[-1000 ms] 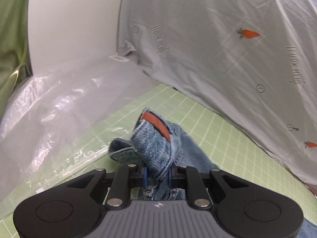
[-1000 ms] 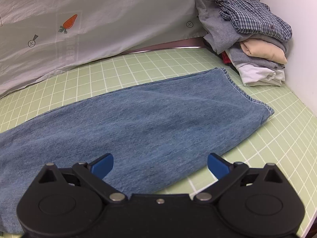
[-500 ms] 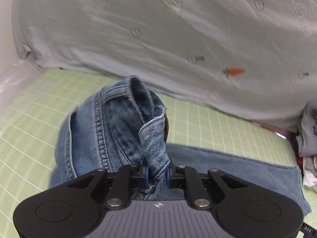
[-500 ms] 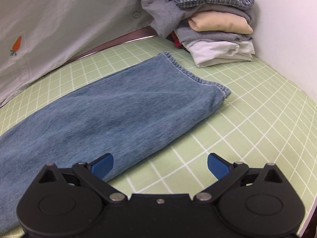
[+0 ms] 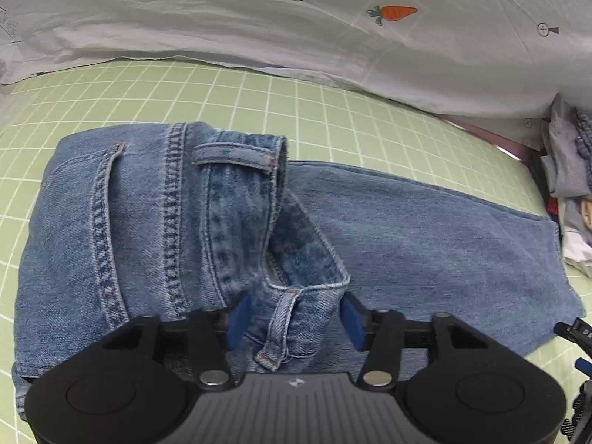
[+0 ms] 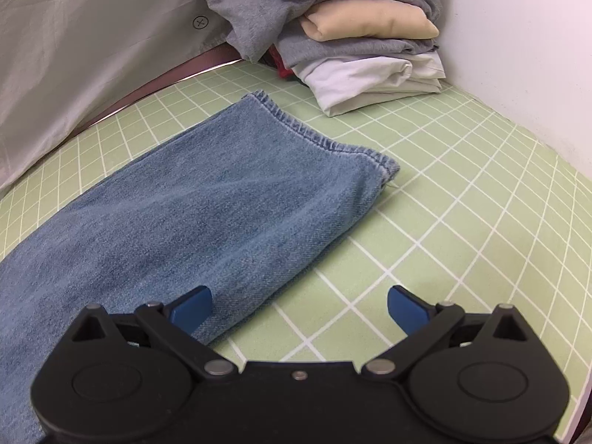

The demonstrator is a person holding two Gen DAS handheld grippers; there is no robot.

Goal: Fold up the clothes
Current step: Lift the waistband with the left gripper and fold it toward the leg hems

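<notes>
Left gripper (image 5: 292,320) open around jeans (image 5: 155,222) waistband, right gripper (image 6: 299,309) open beside hem; released fold may spring back, being stiff.

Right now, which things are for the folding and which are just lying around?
For the folding:
jeans, waist end laid over the leg
left gripper, fingers open around the waistband
right gripper, open over the leg edge

Just lying around:
stack of folded clothes
carrot-print sheet
green grid mat
</notes>
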